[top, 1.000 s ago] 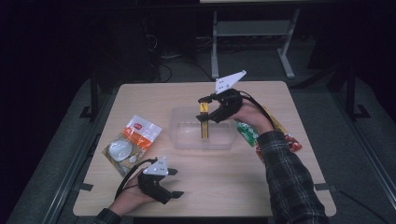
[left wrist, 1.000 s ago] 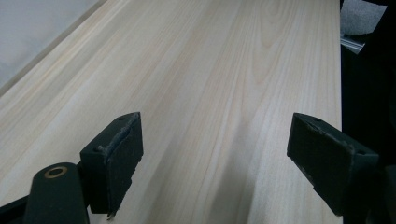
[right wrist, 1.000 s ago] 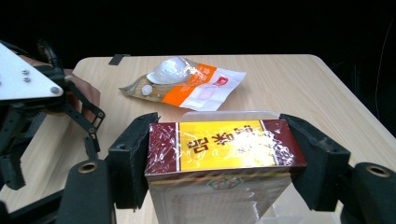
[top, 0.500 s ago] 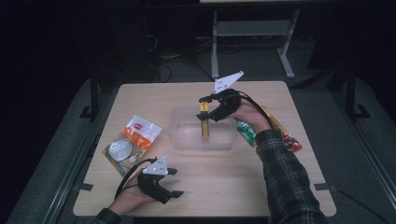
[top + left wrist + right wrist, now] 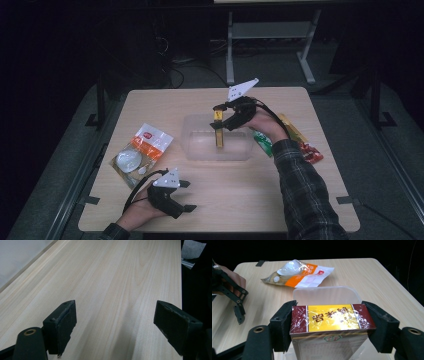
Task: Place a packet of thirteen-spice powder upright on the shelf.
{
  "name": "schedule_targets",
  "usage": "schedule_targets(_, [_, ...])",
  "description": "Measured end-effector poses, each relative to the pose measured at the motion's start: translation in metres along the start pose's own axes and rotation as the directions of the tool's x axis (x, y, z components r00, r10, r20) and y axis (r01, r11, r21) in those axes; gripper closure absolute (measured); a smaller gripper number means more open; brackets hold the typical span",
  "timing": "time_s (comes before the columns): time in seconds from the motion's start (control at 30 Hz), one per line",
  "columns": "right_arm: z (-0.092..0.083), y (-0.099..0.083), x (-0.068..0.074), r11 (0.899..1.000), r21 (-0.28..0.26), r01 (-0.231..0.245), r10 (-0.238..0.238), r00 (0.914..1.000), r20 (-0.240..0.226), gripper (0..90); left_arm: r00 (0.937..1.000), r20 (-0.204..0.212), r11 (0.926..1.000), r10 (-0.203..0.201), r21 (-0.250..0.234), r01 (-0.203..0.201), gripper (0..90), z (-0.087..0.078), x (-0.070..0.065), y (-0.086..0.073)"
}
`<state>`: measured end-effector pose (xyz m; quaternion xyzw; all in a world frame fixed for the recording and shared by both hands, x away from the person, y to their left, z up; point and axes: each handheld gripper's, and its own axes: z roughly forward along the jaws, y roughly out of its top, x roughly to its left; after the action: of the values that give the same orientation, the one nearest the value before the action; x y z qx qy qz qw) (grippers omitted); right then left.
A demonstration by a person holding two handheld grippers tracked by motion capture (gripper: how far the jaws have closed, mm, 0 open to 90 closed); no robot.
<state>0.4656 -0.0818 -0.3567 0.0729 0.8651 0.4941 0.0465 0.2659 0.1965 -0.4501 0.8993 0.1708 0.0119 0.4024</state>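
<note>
Yellow and dark red, the flat cellophane-wrapped box is pinched end to end between the jaws of the right gripper, which holds it upright over the clear lidless plastic tub at the middle of the pale wooden table. Near the table's front edge the left gripper rests low over bare wood with its jaws spread wide and nothing between them. An orange and white snack bag lies left of the tub, and green and red packets lie to its right.
</note>
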Motion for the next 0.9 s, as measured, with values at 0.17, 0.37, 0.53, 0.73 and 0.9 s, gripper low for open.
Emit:
schedule_targets(0.17, [0.006, -0.008, -0.001, 1.000, 0.013, -0.008, 0.008, 0.9999, 0.012, 30.4, 1.0000, -0.003, 1.0000, 0.008, 0.002, -0.008, 17.9, -0.001, 0.001, 0.000])
schedule_targets(0.37, [0.010, -0.017, -0.003, 0.999, 0.028, -0.018, 0.018, 0.9998, 0.000, 30.2, 1.0000, -0.003, 1.0000, 0.007, 0.004, -0.007, 17.9, -0.001, 0.001, 0.000])
schedule_targets(0.53, [0.017, -0.022, -0.001, 0.997, 0.079, -0.023, 0.023, 0.9997, -0.001, 29.9, 1.0000, -0.002, 1.0000, 0.003, 0.000, -0.003, 17.9, -0.001, 0.001, 0.000])
schedule_targets(0.73, [0.024, -0.025, 0.000, 0.992, 0.124, -0.006, 0.004, 0.9998, 0.019, 29.6, 0.9999, -0.003, 0.9999, 0.010, 0.004, -0.010, 17.9, 0.000, 0.001, 0.000])
schedule_targets(0.9, [0.021, -0.022, 0.000, 0.993, 0.109, -0.043, 0.040, 0.9988, 0.028, 23.4, 0.9999, -0.007, 0.9999, 0.010, 0.010, -0.010, 17.9, -0.001, 0.001, -0.001])
